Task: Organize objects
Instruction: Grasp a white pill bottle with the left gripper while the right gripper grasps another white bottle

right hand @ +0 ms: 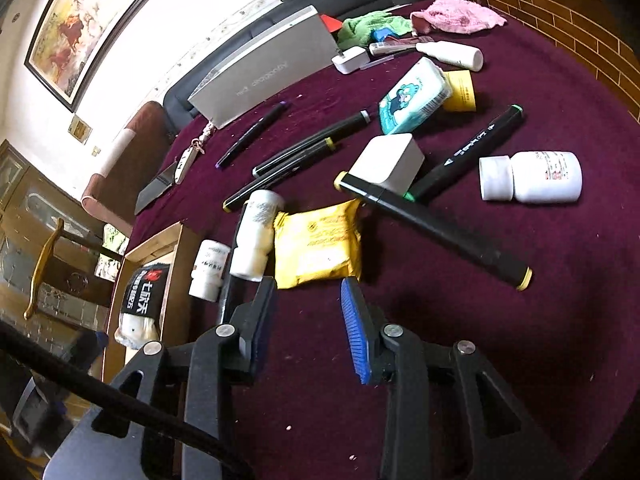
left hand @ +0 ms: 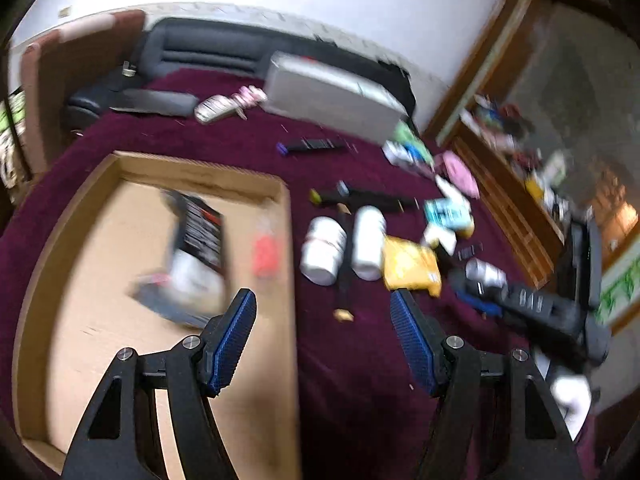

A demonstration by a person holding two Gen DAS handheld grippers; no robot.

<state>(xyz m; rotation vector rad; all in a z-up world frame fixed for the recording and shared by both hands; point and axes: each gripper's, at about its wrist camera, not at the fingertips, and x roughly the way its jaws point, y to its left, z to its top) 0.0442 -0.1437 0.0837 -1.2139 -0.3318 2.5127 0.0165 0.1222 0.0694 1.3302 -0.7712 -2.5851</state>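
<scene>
Left gripper [left hand: 324, 310] released, empty, above box rim [left hand: 290, 240]. Right gripper [right hand: 309, 300] parted, holding nothing; yellow packet [right hand: 318, 240] at twelve o'clock, white bottles [right hand: 256, 236] at eleven.

Bare cloth [right hand: 500, 340] lies open right of the yellow packet [right hand: 318, 242]. Ahead, markers [right hand: 436, 230] and bottles [right hand: 254, 236] crowd together. The box [left hand: 290, 280] wall blocks the left.

We count three white pill bottles [right hand: 532, 177], five black markers [right hand: 436, 229], one yellow packet [right hand: 318, 245] and one cardboard tray [left hand: 290, 240] on the maroon cloth [right hand: 520, 340].
</scene>
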